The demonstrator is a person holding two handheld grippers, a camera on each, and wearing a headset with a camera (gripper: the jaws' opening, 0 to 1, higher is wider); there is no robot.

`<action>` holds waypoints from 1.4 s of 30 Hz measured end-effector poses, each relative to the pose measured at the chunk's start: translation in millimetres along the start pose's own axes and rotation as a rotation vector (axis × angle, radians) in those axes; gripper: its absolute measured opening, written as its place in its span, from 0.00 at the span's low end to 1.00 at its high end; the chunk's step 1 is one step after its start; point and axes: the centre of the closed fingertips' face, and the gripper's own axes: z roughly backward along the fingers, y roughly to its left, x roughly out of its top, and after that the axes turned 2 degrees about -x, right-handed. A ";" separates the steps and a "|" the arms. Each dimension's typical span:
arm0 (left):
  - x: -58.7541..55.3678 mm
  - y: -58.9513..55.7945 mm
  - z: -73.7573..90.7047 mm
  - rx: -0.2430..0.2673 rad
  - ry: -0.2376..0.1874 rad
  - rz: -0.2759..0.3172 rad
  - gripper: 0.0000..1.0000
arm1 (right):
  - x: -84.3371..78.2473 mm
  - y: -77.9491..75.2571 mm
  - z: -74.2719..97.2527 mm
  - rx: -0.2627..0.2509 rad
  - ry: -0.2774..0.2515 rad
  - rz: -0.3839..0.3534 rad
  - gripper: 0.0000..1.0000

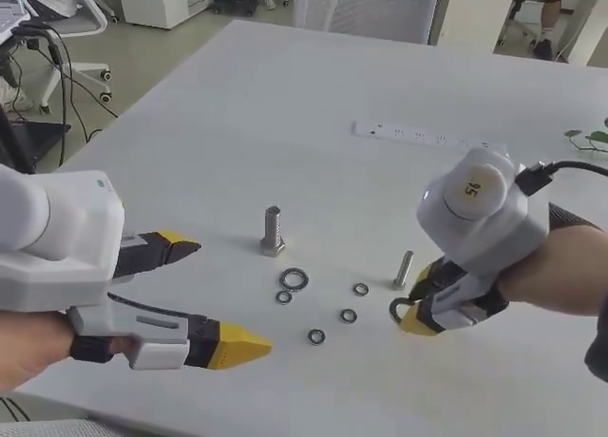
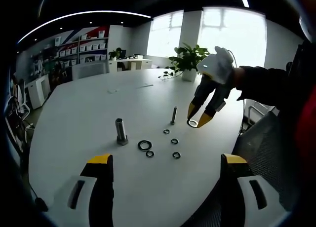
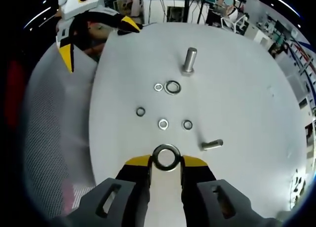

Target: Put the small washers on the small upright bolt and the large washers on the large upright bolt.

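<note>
Just beside the small upright silver bolt [image 1: 404,269], on its near side, a large dark metal ring washer [image 3: 166,157] is clamped between the yellow-tipped jaws of the right gripper [image 1: 415,315]. Left of that bolt, four small steel ring washers [image 1: 349,315] lie flat and scattered. Farther left, a second large washer [image 1: 294,279] lies close against one of them. Beyond it stands the large upright hex-headed bolt [image 1: 273,231], well apart from the small bolt. Farthest left, the left gripper [image 1: 228,294] hovers near the table's front edge, jaws wide apart and holding nothing. Behind the small bolt, the white tabletop [image 1: 285,123] runs bare to a white power strip [image 1: 418,134].
</note>
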 end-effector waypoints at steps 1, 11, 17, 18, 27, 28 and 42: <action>0.2 0.0 0.0 0.000 -0.001 0.000 0.90 | 2.0 0.6 2.3 0.000 -0.001 0.003 0.23; 3.2 0.0 0.2 0.000 -0.008 -0.003 0.89 | 22.2 2.5 17.8 -0.014 -0.030 0.042 0.23; 3.3 -0.7 -0.9 0.001 -0.006 -0.004 0.89 | 23.8 1.6 19.9 -0.016 -0.027 0.050 0.23; 3.5 -0.9 -1.2 0.002 -0.006 -0.005 0.89 | 24.4 1.0 20.8 -0.018 -0.027 0.052 0.23; 3.4 -2.8 -3.6 0.004 -0.002 -0.006 0.89 | 32.3 -6.8 28.8 -0.027 -0.032 0.069 0.23; 3.5 -3.0 -3.7 0.004 -0.002 -0.006 0.89 | 33.1 -7.3 29.4 -0.028 -0.032 0.071 0.23; 3.2 -3.2 -4.1 0.002 -0.003 -0.007 0.89 | 54.3 -22.8 36.1 -0.046 -0.038 0.114 0.23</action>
